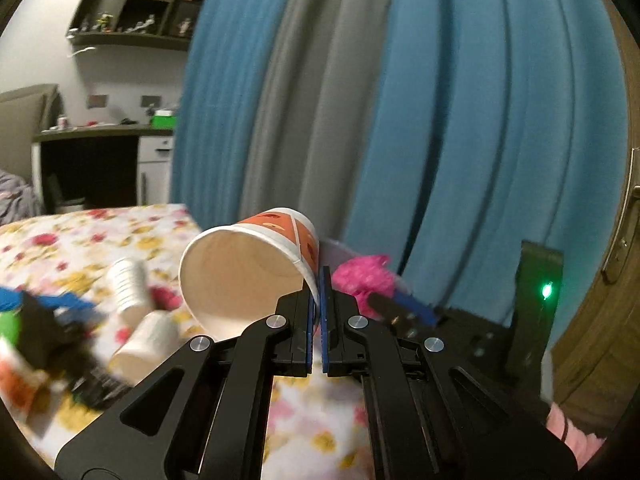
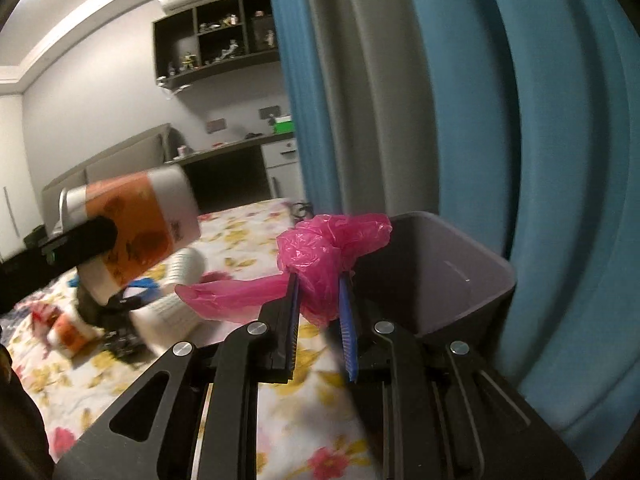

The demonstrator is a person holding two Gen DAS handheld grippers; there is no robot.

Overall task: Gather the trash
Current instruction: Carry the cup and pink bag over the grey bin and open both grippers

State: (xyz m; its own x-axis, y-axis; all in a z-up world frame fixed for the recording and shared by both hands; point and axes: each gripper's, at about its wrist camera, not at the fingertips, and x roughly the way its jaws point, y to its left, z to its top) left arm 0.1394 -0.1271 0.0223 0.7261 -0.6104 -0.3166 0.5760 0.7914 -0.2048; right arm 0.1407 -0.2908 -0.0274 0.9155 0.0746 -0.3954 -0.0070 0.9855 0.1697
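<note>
My left gripper (image 1: 319,280) is shut on the rim of an orange-and-white paper cup (image 1: 248,264), held on its side above the floral bed, mouth toward the camera. The same cup (image 2: 132,224) and left gripper show at the left of the right wrist view. My right gripper (image 2: 318,288) is shut on a crumpled pink plastic bag (image 2: 328,252), held just left of a grey bin (image 2: 452,276). The pink bag (image 1: 364,276) and the right gripper also show in the left wrist view.
More paper cups (image 1: 132,288) (image 1: 146,344) and blurred dark and blue items (image 1: 60,332) lie on the floral bedspread (image 1: 80,240). Blue and grey curtains (image 1: 440,120) hang behind. A desk (image 1: 104,132) and wall shelves stand beyond. A wooden door (image 1: 608,240) is at right.
</note>
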